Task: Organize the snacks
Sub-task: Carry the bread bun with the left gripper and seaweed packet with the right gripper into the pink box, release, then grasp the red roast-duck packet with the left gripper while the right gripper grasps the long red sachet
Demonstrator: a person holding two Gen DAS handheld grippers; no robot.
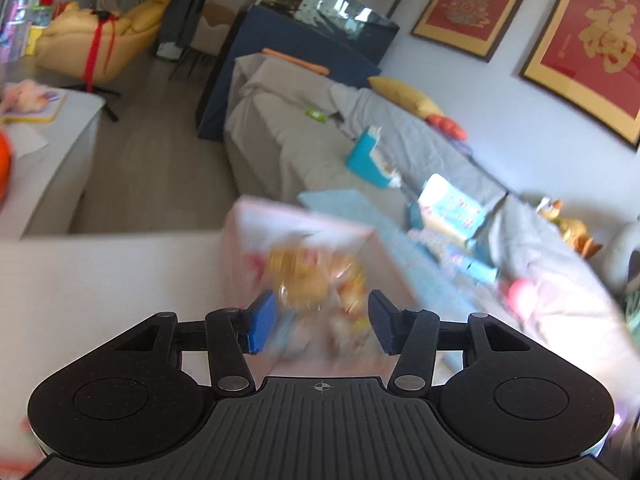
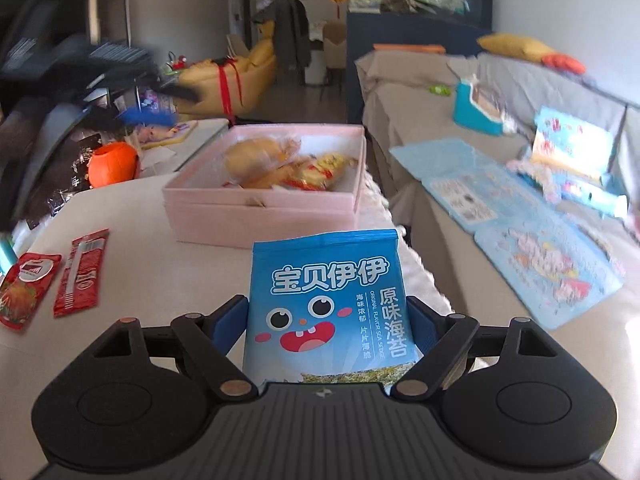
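An open pink box (image 2: 260,216) stands on the pale table, with wrapped bread (image 2: 256,156) and a yellow-and-red packet (image 2: 324,170) inside. My right gripper (image 2: 326,320) is shut on a blue seaweed snack bag (image 2: 324,300), held upright just short of the box's near wall. In the left wrist view the pink box (image 1: 304,228) is blurred, its snacks (image 1: 316,280) lying below and ahead of my left gripper (image 1: 322,322). That gripper's blue pads stand apart with nothing pressed between them. Two red sachets (image 2: 82,272) lie flat on the table to the left.
An orange pot (image 2: 112,164) and clutter sit at the table's far left. A grey-covered sofa (image 2: 460,92) runs along the right, strewn with blue packages (image 2: 528,236) and a teal box (image 2: 476,112). A blurred dark shape (image 2: 80,68) hangs at upper left.
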